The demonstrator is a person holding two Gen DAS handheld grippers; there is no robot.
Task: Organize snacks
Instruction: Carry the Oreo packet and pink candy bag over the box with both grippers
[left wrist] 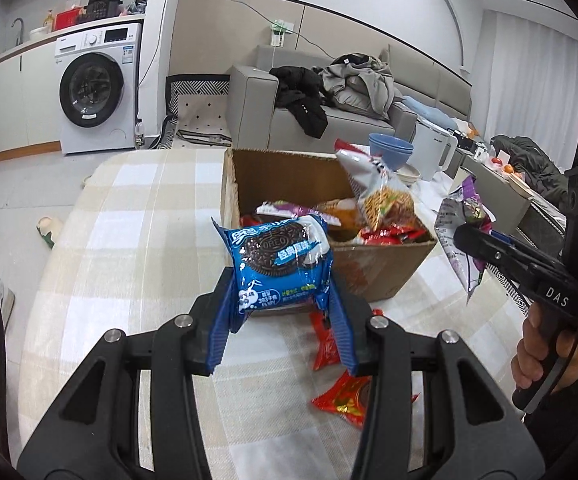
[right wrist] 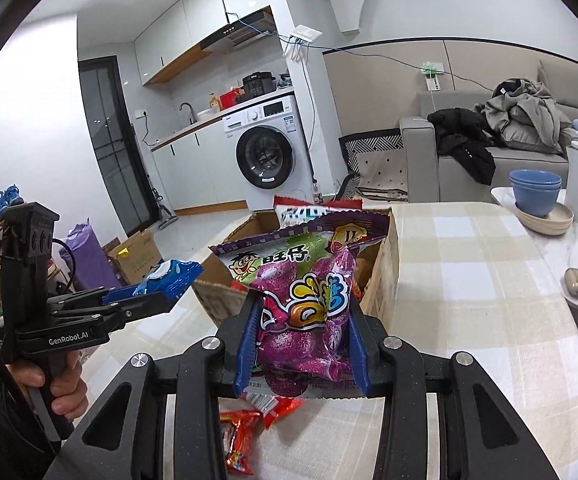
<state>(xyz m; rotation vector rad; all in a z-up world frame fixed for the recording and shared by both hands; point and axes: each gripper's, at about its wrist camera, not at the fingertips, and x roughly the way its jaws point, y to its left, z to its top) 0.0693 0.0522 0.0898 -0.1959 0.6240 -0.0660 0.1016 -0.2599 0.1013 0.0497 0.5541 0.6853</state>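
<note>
Left wrist view: one cardboard box [left wrist: 377,272] stands on the checked table [left wrist: 137,216], filled with several snack packs. Two red packets [left wrist: 341,398] lie on the cloth before it. The left gripper [left wrist: 285,320] clamps one blue Oreo pack [left wrist: 279,264], raised above the table.

Right wrist view: the right gripper [right wrist: 303,360] is closed on one purple candy bag [right wrist: 309,308], held up near the box [right wrist: 381,276]. Two red packets [right wrist: 241,436] lie below. Two blue bowls [right wrist: 535,192] are stacked at the right.

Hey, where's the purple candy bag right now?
The purple candy bag is clamped in the right gripper, held above the checked tablecloth just in front of the cardboard box of snacks.
</note>
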